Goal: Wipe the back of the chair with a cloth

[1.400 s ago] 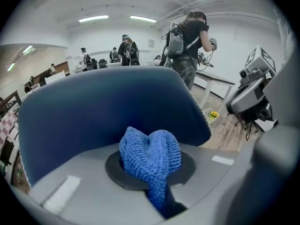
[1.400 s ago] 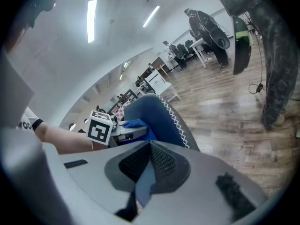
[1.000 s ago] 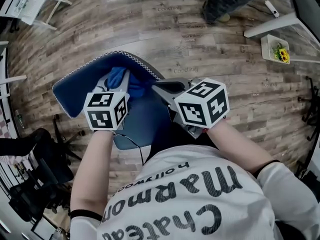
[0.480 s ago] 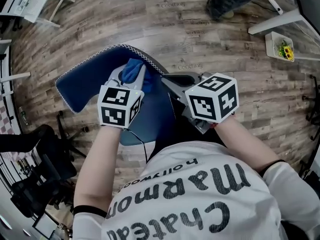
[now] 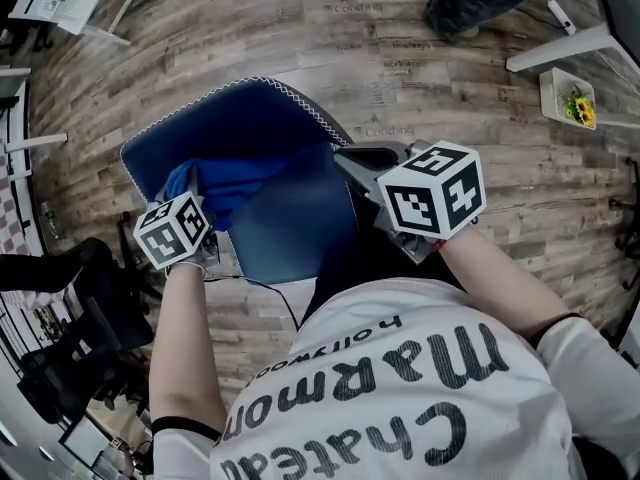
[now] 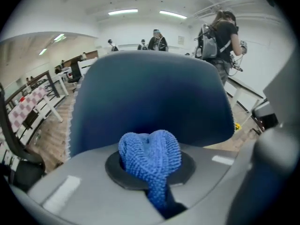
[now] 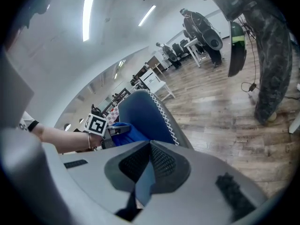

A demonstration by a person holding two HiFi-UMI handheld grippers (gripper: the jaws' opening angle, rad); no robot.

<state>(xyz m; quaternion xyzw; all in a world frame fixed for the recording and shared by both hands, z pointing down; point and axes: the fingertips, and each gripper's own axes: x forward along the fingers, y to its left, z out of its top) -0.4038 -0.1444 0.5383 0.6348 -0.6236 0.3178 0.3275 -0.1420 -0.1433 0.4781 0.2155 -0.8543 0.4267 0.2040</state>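
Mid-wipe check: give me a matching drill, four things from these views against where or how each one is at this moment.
Things:
1. blue knobbly cloth
2. dark blue chair back
3. right gripper
4. white tray of yellow flowers

States:
A. shut on the chair back's right edge
B. at the far right of the head view
C. bunched between the shut jaws of the left gripper
D. edged with white zigzag stitching

Pairs: 1-C, 2-D, 3-A, 4-B.

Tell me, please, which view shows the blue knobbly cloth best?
Left gripper view: the blue knobbly cloth sits close-up, clamped in the left gripper. Head view shows a bunched patch; right gripper view, a distant sliver.
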